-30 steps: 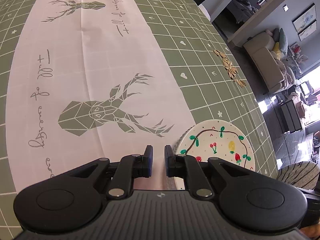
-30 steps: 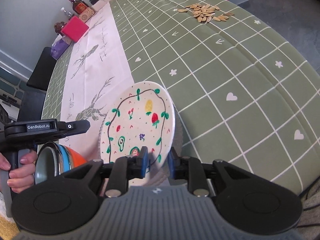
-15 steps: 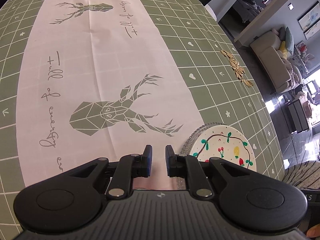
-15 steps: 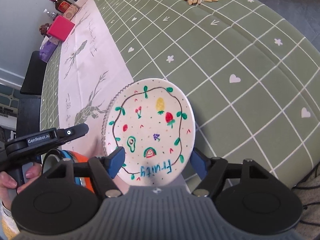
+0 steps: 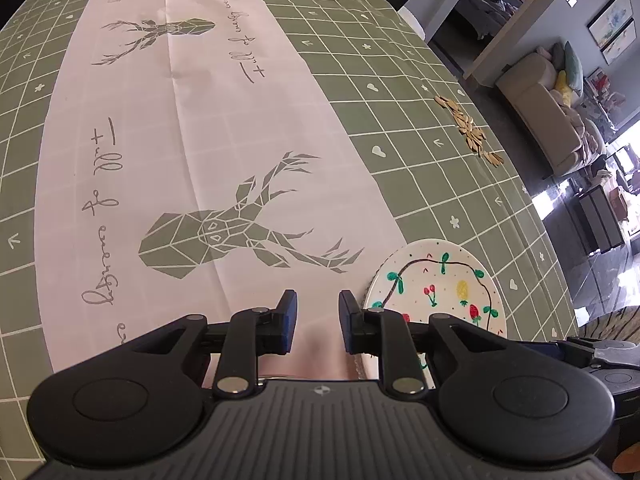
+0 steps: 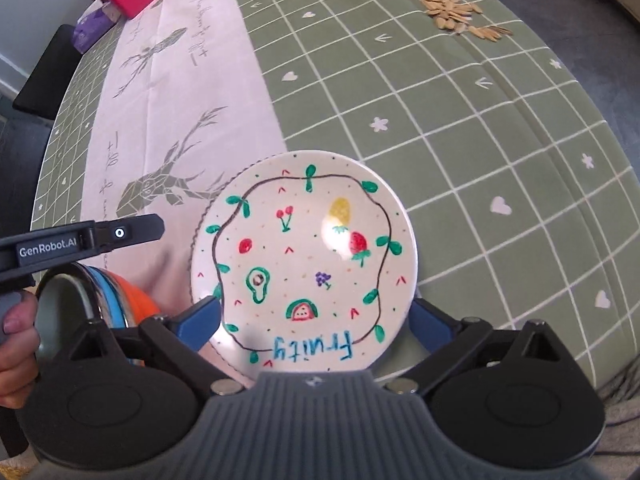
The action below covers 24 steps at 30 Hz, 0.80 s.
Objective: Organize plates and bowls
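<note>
The step in hand, judged from the layout, is release of the fruit-painted plate (image 6: 304, 264) onto the stack at the near edge of the counter (image 6: 480, 128). The right claw (image 6: 316, 320) is opening, its blue pads at 9 and 3 o'clock of the plate rim and clear of it, so nothing is gripped. The plate lies flat on a clear beaded plate whose edge shows at 10 o'clock. To finish well, back the right claw straight out toward 6 o'clock without clipping the rim. The left claw (image 5: 314, 320) is opening slightly with nothing between its pads; the plate sits at its 3 o'clock. Stacked bowls (image 6: 104, 300) sit at 9 o'clock of the plate. One second earlier the plate stood tilted, pinched in the right claw.
</note>
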{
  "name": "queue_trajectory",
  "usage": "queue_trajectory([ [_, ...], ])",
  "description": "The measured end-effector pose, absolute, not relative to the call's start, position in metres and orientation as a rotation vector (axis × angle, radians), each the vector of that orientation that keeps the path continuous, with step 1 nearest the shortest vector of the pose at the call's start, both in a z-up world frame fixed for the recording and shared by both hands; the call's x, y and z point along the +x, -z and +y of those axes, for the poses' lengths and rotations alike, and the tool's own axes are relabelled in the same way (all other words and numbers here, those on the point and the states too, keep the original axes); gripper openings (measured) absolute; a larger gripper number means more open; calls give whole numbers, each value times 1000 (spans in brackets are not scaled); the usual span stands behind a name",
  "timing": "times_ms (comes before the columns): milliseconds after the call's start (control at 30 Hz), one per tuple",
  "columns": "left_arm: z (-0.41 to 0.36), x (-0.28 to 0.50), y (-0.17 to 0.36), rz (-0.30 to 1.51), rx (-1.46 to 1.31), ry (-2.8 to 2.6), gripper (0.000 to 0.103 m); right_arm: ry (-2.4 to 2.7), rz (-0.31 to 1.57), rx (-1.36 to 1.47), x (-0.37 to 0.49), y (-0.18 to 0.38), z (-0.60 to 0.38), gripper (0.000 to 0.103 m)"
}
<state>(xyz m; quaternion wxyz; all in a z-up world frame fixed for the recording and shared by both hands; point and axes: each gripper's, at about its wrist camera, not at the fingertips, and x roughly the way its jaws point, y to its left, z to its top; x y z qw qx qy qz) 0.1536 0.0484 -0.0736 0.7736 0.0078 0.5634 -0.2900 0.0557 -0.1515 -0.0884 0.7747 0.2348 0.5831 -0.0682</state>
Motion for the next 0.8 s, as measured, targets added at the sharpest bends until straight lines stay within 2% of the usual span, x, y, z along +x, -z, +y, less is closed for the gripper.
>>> queue_trajectory([
  [233,51,151,65,1192,57,579,30,108,1249,489,54,88,-153,100],
  [433,56,145,32,1083,-1,552,47,78,1154,522,42,74,-171,100],
  [667,67,123,-13,941,6,512,71,22,1007,529,30,35,-190,100],
  [800,84,100,-30,845,21,432,74,-23,935,571,26,13,-195,100],
])
